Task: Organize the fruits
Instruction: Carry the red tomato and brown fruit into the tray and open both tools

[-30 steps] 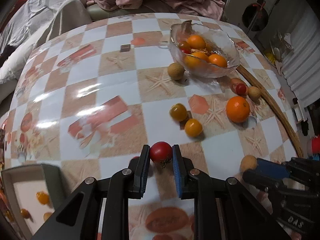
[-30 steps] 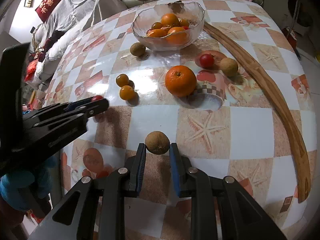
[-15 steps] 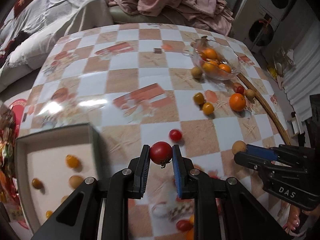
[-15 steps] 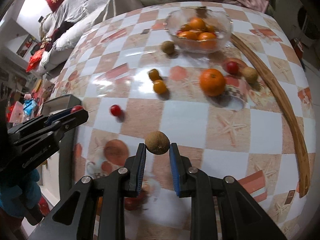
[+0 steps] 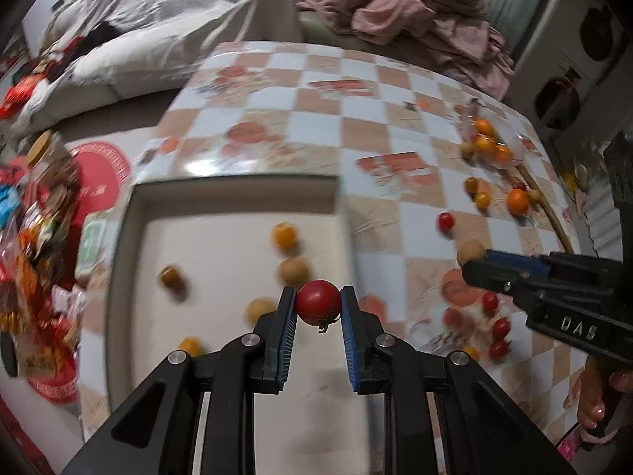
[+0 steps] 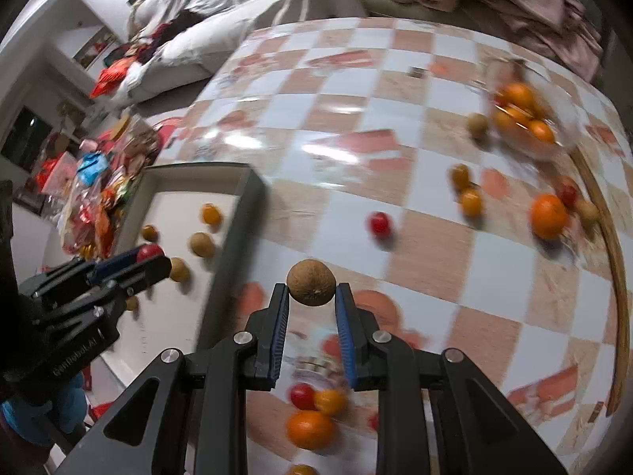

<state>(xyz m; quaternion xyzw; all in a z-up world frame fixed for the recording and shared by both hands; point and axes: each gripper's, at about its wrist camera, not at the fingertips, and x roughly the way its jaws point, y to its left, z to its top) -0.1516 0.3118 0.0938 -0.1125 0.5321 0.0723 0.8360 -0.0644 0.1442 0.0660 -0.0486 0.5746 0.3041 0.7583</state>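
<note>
My left gripper [image 5: 318,306] is shut on a red cherry tomato [image 5: 318,303] and holds it above the right part of the grey tray [image 5: 237,188], which holds several small yellow and brown fruits. My right gripper [image 6: 311,295] is shut on a brown longan [image 6: 311,283] above the table, right of the tray [image 6: 237,213]. It also shows in the left wrist view [image 5: 472,259]. A glass bowl [image 6: 554,146] of oranges stands at the far right. An orange [image 6: 548,215], a red tomato [image 6: 379,223] and yellow tomatoes [image 6: 470,202] lie loose on the table.
The checkered tablecloth [image 6: 348,118] covers a round table with a wooden rim [image 6: 617,277]. More tomatoes and an orange [image 6: 310,429] lie near the front edge. Snack packets [image 5: 39,237] pile up left of the tray. A sofa with clothes [image 5: 415,12] stands behind.
Both grippers have swung left with their fruits. The tray has come under the left gripper, and the bowl has receded to the far right.
</note>
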